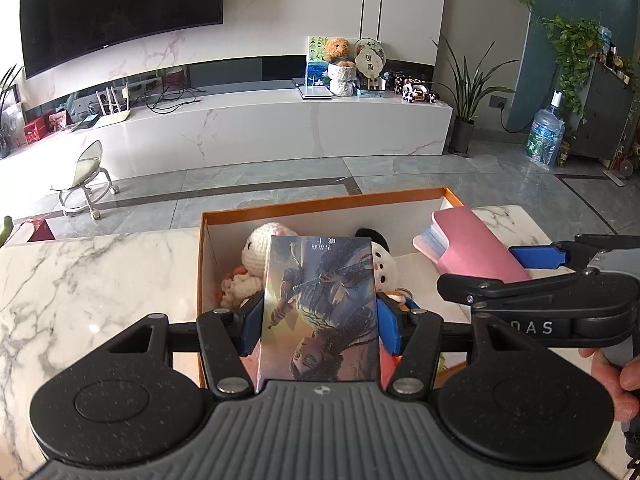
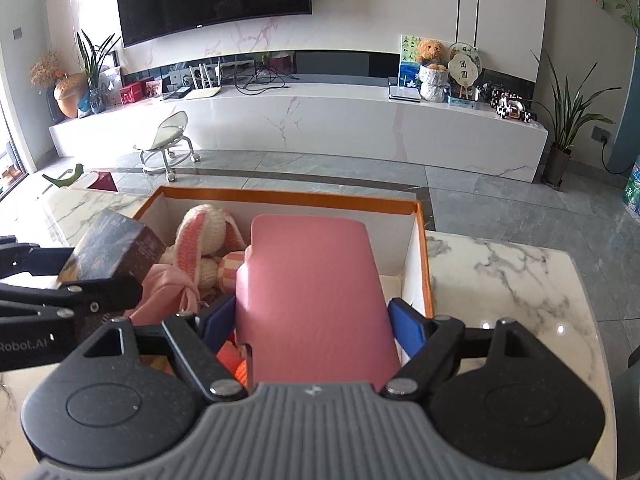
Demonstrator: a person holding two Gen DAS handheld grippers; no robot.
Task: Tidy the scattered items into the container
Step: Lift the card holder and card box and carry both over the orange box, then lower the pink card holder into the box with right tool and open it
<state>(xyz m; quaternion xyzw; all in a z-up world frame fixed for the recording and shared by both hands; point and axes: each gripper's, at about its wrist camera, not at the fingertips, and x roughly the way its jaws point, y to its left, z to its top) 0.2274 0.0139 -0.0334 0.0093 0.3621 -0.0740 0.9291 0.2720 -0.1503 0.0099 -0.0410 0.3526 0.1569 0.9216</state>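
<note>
While both tools hang over the orange-rimmed cardboard box [image 1: 320,205], each one grips a book. Left tool [image 1: 319,322], centre-bottom of the left wrist view, is clenched on an illustrated book [image 1: 318,304] w/ a dark painted figure on its cover; blue pads [image 1: 389,326] press both long edges, & the book's far end sticks out over the box interior. Right tool [image 2: 314,326], centre-bottom of the right wrist view, is clamped on a pink-covered book [image 2: 312,280], pads on either side, book tilted down into the right part of the box.

Inside the box, left-centre of the right wrist view: a crocheted white-and-pink bunny [image 2: 204,232], a pink cloth [image 2: 164,292] beside it, & sth orange lower down, partly hidden. In the left wrist view a white plush w/ black bits [image 1: 384,264] peeks out right of the illustrated book.

Box sits on a white marble surface [image 1: 80,280]. A person's fingers [image 1: 618,376] show at the right edge of the left wrist view, holding the right tool's handle. Background: wall TV [image 1: 120,8], a low white TV bench [image 1: 280,120], grey tiled floor [image 1: 280,176], a small wheeled stool [image 1: 86,178] at left.
</note>
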